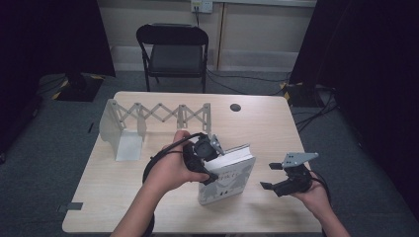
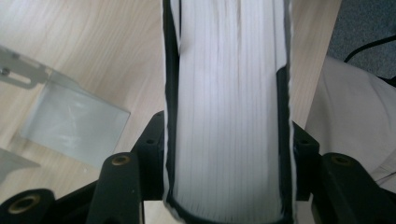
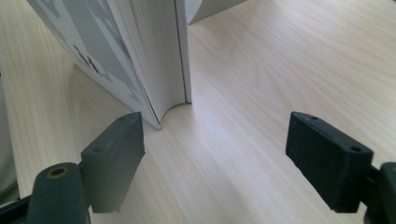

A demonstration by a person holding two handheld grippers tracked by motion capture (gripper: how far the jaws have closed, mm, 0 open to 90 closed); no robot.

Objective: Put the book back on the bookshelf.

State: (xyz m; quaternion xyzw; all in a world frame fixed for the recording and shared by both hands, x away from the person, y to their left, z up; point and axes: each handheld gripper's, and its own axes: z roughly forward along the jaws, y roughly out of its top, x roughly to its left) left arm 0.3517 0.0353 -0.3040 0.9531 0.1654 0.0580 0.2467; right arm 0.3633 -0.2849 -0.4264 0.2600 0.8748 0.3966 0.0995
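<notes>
A pale wooden table (image 1: 276,128) stands on grey carpet, with dark curtains at both sides of the room, a black folding chair (image 1: 173,49) behind the far edge and cables trailing across the floor at the right. At the left of the tabletop stands a white expanding book rack (image 1: 148,118), its scissor lattice stretched along the far side and one flat end plate near the left edge.

Just right of the rack's near end, the left gripper (image 1: 210,165) clamps a white book (image 1: 232,180), with one jaw pressed against each cover; in the left gripper view the page block (image 2: 229,116) runs straight up between the jaws. The book is near the middle of the table towards the person's side. It is tilted up off the surface, resting on a lower edge, with its patterned front cover turned towards the person and its page edges up and to the right. Its long axis runs roughly from the near left to the far right.

Well apart to the right, the right gripper (image 1: 271,176) hovers with its jaws spread wide and nothing between them, aimed at the book's corner (image 3: 175,105) on the table.

The cover print is too blurred to read, the spine is hidden, and the left hand (image 1: 170,170) covers part of the gripper.
</notes>
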